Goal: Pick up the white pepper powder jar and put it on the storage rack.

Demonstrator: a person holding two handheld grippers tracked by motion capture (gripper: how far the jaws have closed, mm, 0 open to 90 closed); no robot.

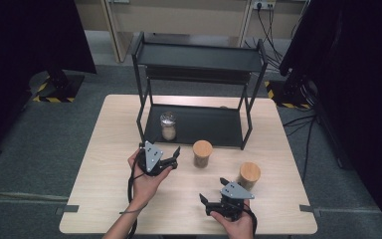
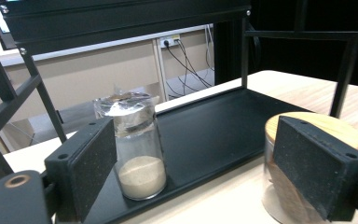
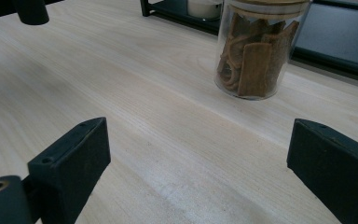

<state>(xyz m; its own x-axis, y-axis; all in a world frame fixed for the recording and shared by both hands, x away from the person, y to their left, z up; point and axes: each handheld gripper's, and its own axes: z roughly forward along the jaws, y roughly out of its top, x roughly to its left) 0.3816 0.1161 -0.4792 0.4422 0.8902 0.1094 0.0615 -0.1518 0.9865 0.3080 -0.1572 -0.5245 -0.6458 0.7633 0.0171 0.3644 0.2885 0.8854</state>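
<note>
Jars stand in three spots: a glass jar of pale powder (image 1: 168, 126) on the rack's bottom shelf (image 1: 214, 127), a wooden-lidded jar (image 1: 202, 154) on the surface (image 1: 104, 164) just in front of that shelf, and a second lidded jar (image 1: 249, 175) further right. Left claw (image 1: 175, 158) is open (nothing between its pads), near the middle jar. Right claw (image 1: 213, 198) is open too, over bare wood, beside the second lidded jar
</note>
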